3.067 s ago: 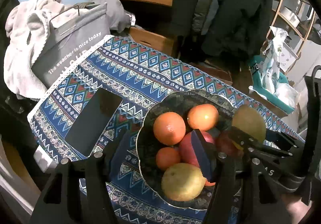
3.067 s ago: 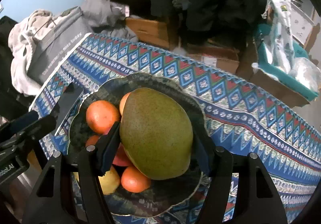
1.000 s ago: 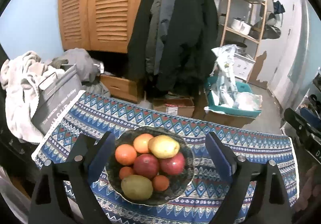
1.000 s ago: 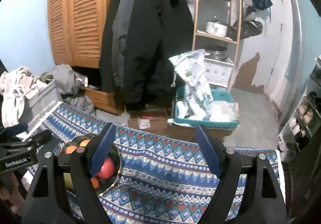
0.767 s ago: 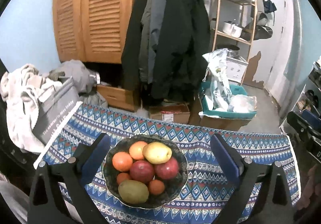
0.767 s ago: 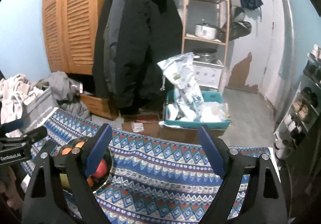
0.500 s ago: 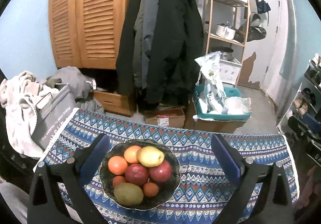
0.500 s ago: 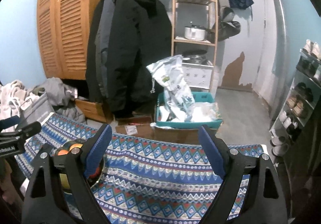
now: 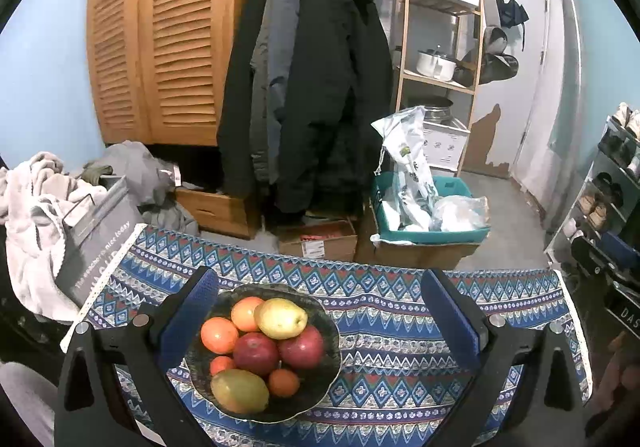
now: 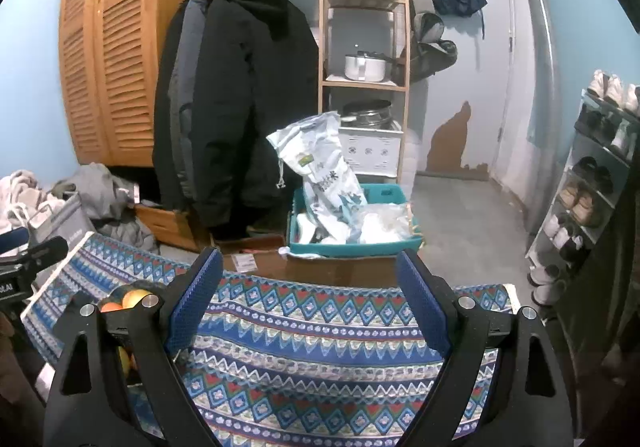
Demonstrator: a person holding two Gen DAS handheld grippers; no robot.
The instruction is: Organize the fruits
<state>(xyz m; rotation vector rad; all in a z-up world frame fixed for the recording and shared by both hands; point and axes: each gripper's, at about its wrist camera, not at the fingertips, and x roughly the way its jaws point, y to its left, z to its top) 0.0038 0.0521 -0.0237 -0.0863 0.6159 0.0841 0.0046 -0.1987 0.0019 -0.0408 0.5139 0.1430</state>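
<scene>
A dark glass bowl [image 9: 326, 317] stands on the patterned tablecloth [image 9: 400, 331], heaped with fruit: oranges [image 9: 219, 334], red apples [image 9: 256, 353], a yellow pear [image 9: 281, 317] and a green mango [image 9: 239, 391]. My left gripper [image 9: 318, 317] hangs back above the bowl, wide open and empty. My right gripper [image 10: 310, 303] is open and empty over the cloth [image 10: 320, 347], to the right of the bowl. There the bowl [image 10: 120, 297] shows only partly, behind the left finger [image 10: 196, 299].
A grey bag [image 9: 96, 235] and pale laundry [image 9: 28, 207] lie left of the table. Beyond the table's far edge are cardboard boxes [image 9: 316, 241], a teal bin [image 9: 428, 231] with plastic bags, hanging coats [image 9: 308, 87], a wooden shelf and a shoe rack [image 10: 592, 187].
The right gripper let go of the mango, which now lies in the bowl. Both grippers drew back and up from the bowl; the left one spread wider.
</scene>
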